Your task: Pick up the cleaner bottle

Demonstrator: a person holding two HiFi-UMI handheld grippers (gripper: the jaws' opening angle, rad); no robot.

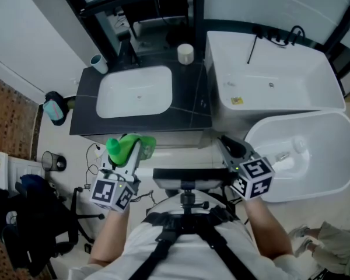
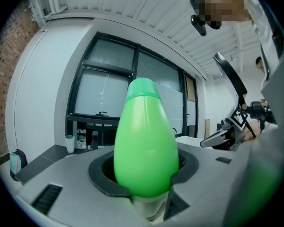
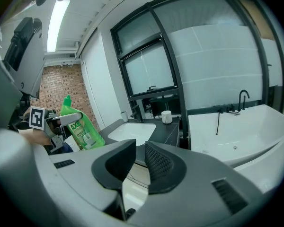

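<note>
Entry: bottle in hand, clear of the counter.

- The cleaner bottle (image 1: pixel 123 147) is held in the air by the left gripper (image 1: pixel 134 154), just in front of the front edge of the dark countertop (image 1: pixel 186 107) and touching no surface.
- The left jaws are clamped on the green body. The right gripper (image 1: pixel 228 146) is seen with its pads nearly together, a narrow gap left between them and nothing in it.
- The right gripper is placed in front of the corner where the countertop meets the oval tub (image 1: pixel 338 174). The two grippers are kept well apart.
- Room to the left is bounded by a mesh bin (image 1: pixel 50 160) and dark bags (image 1: pixel 20 220) on the floor.

Containers:
- A white basin (image 1: pixel 135 92) is set into the countertop.
- A cup (image 1: pixel 99 63) stands at its back left corner and a white jar (image 1: pixel 185 53) behind the basin.
- A small yellow item (image 1: pixel 237 100) lies in the rectangular tub (image 1: pixel 303 57).
- A pale object (image 1: pixel 283 156), too blurred to identify, lies in the oval tub.

Orientation: in the right gripper view the bottle's long axis is roughly vertical, slightly tilted, with the cap uppermost and the label facing that camera.
</note>
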